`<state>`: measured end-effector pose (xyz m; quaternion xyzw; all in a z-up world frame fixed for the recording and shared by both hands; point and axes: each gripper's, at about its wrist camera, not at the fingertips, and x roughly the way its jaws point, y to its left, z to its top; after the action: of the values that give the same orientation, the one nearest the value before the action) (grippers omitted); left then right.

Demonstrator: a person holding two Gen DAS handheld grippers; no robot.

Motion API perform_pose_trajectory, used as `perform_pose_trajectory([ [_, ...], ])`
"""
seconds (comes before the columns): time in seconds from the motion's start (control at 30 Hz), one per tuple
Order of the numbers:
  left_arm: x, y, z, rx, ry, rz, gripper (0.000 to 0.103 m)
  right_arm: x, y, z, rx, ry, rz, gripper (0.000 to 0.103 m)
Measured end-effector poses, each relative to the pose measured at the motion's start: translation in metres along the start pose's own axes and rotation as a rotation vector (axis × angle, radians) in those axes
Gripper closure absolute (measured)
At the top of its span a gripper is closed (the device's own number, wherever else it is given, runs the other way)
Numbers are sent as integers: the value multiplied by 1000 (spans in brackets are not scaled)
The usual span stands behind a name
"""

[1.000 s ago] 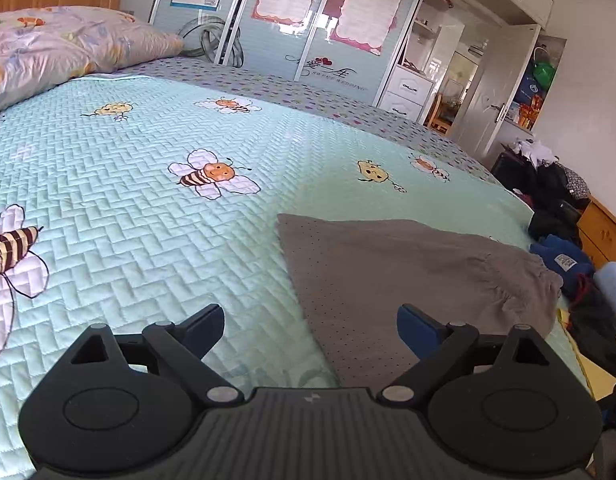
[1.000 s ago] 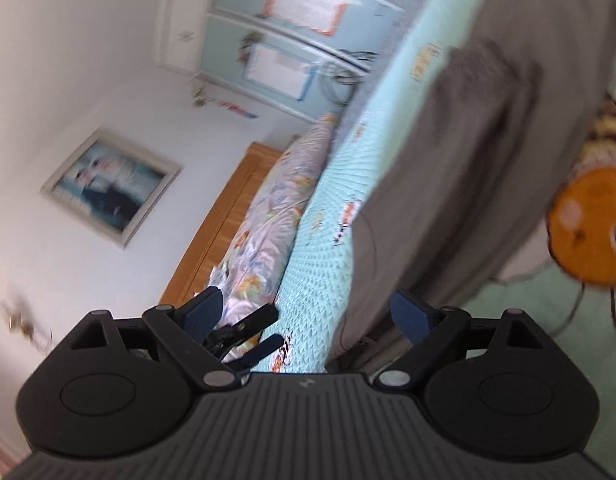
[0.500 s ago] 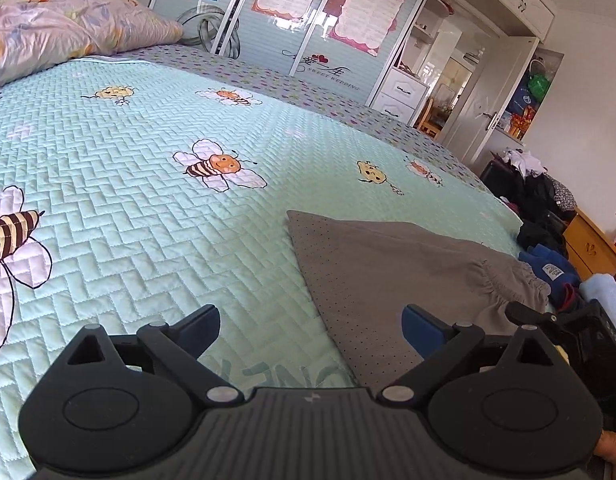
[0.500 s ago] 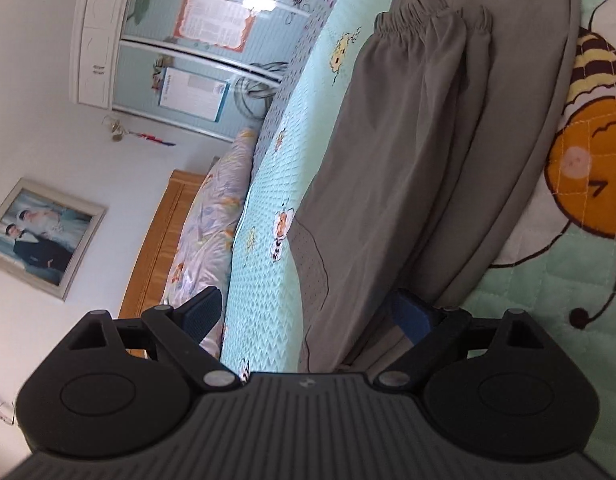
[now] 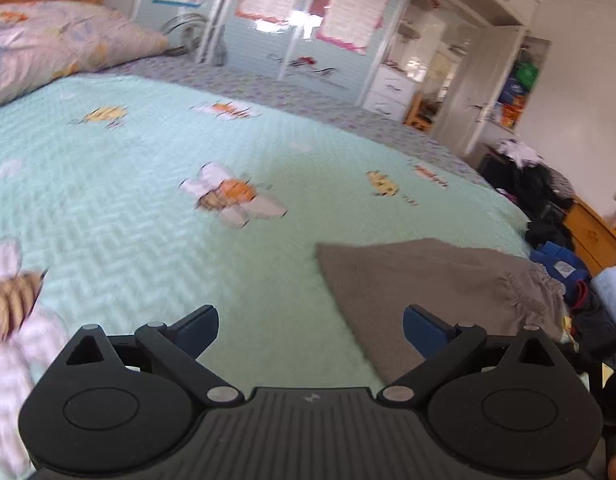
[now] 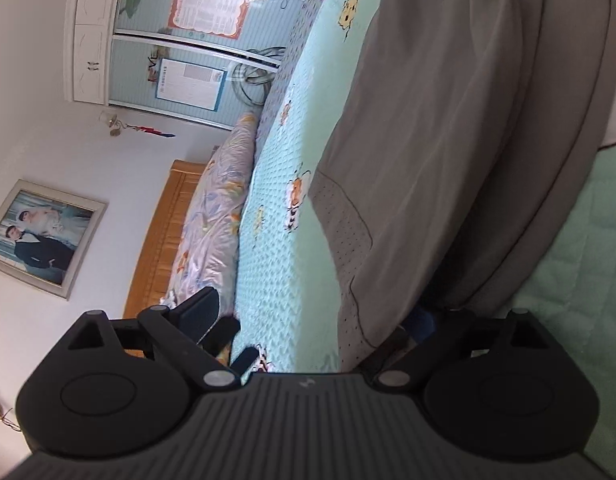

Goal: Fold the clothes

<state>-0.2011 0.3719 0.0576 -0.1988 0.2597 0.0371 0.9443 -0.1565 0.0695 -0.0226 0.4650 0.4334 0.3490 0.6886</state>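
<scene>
A grey garment (image 5: 427,280) with a gathered waistband lies folded lengthwise on the mint bee-print quilt (image 5: 148,200). My left gripper (image 5: 309,328) hovers open and empty over the quilt, just left of the garment's near corner. In the right wrist view, which is rolled sideways, the same grey garment (image 6: 447,140) fills the upper right. My right gripper (image 6: 308,316) is open at its dotted hem. One finger (image 6: 200,312) is over the quilt, and the other is mostly hidden beneath the cloth's edge.
Flowered pillows (image 5: 48,48) and a wooden headboard (image 6: 168,232) stand at the bed's head. A wardrobe with posters (image 5: 300,12) is beyond the bed. Dark clothes and blue items (image 5: 559,264) are piled past the bed's right edge by a wooden cabinet (image 5: 595,236).
The left wrist view has swung with motion blur, and the garment now sits further right. The right gripper has come closer to the hem, with cloth now covering one finger.
</scene>
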Motion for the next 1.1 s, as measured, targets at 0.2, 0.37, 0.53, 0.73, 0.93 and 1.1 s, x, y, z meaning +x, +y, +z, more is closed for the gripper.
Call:
perform_pose_trajectory([
  [0.2,65,27,54,-149,134,-391,4,-4,-1,4,-7,19,22,8],
  [0.37,122,29,93,-89,228,-540,1,-2,0,10,-61,116,53,8],
  [0.53,179,21,105,2,383,-563,1,-3,-6,21,-27,191,118,8],
  [0.73,223,3,108,57,513,-673,1,-8,-7,22,-17,225,156,8],
  [0.93,248,-2,103,96,616,-723,1,-9,-6,22,9,245,183,8],
  [1.1,264,-3,98,140,698,-734,1,-7,-4,19,23,251,193,8],
])
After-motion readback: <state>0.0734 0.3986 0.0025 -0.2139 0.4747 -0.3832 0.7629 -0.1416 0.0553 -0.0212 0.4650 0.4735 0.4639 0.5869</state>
